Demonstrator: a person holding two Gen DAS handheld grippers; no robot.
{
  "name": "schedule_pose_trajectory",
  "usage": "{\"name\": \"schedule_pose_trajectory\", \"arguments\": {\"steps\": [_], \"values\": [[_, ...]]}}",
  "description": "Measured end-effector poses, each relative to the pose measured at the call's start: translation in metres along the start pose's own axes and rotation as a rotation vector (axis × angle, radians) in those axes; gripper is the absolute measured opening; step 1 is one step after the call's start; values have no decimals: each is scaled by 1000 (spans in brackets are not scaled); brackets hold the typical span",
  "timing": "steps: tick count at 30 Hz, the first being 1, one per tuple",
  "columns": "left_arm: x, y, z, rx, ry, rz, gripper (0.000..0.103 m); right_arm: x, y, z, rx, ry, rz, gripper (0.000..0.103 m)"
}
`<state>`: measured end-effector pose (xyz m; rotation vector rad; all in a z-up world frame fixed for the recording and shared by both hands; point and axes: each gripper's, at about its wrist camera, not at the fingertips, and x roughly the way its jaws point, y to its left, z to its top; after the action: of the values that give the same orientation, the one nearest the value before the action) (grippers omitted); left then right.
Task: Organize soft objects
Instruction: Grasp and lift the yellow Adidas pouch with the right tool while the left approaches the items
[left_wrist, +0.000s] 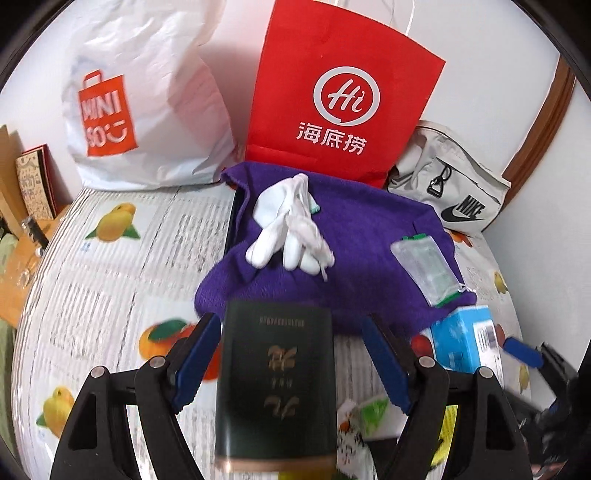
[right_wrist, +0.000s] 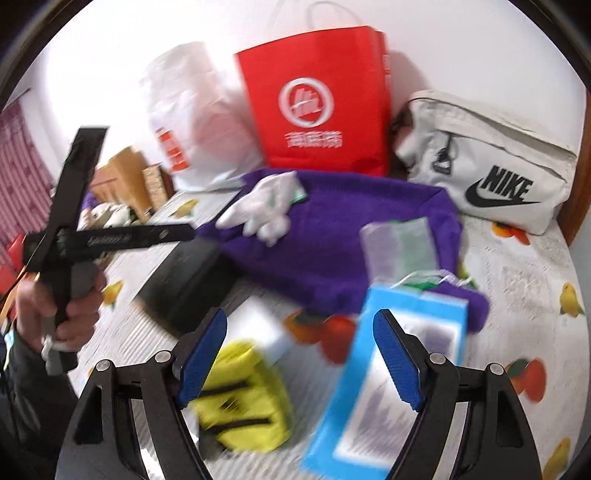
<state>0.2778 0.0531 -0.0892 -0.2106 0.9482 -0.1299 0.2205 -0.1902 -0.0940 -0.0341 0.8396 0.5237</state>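
A purple knitted cloth (left_wrist: 332, 243) lies on the fruit-print table cover, with white gloves (left_wrist: 288, 229) and a clear plastic packet (left_wrist: 424, 269) on it. It shows in the right wrist view too (right_wrist: 332, 240), with the gloves (right_wrist: 266, 210) and packet (right_wrist: 399, 247). My left gripper (left_wrist: 288, 358) is open, its jaws on either side of a dark green tin (left_wrist: 277, 384) without touching it. My right gripper (right_wrist: 299, 362) is open and empty above a yellow cloth item (right_wrist: 243, 395) and a light blue box (right_wrist: 384, 373). The left gripper's body (right_wrist: 74, 236) shows in a hand at left.
A white Miniso plastic bag (left_wrist: 140, 99), a red paper bag (left_wrist: 340, 92) and a grey Nike pouch (left_wrist: 450, 192) stand along the wall at the back. The light blue box (left_wrist: 465, 332) lies to the right of the tin. Cardboard boxes (left_wrist: 22, 206) are at far left.
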Motion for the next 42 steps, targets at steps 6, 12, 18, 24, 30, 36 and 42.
{"name": "schedule_pose_trajectory", "arguments": {"steps": [6, 12, 18, 24, 30, 36, 42], "values": [[-23, 8, -30, -13, -22, -47, 78, -5, 28, -32, -81, 11, 56, 81], [-31, 14, -59, -5, -9, -53, 78, 13, 44, -47, -144, 63, 20, 81], [-44, 25, -81, -10, -14, -60, 78, 38, 45, -49, -156, 105, -20, 81], [-51, 31, -97, -15, -7, -55, 78, 49, 41, -47, -111, 117, 18, 73], [-46, 30, -108, -18, 19, -46, 78, 32, 47, -60, -71, 110, 91, 64], [-38, 13, -124, 19, 54, -58, 78, 6, 50, -72, -47, 68, 91, 64], [-28, -12, -143, 57, 84, -102, 78, -20, 47, -90, -19, 30, 79, 64]]}}
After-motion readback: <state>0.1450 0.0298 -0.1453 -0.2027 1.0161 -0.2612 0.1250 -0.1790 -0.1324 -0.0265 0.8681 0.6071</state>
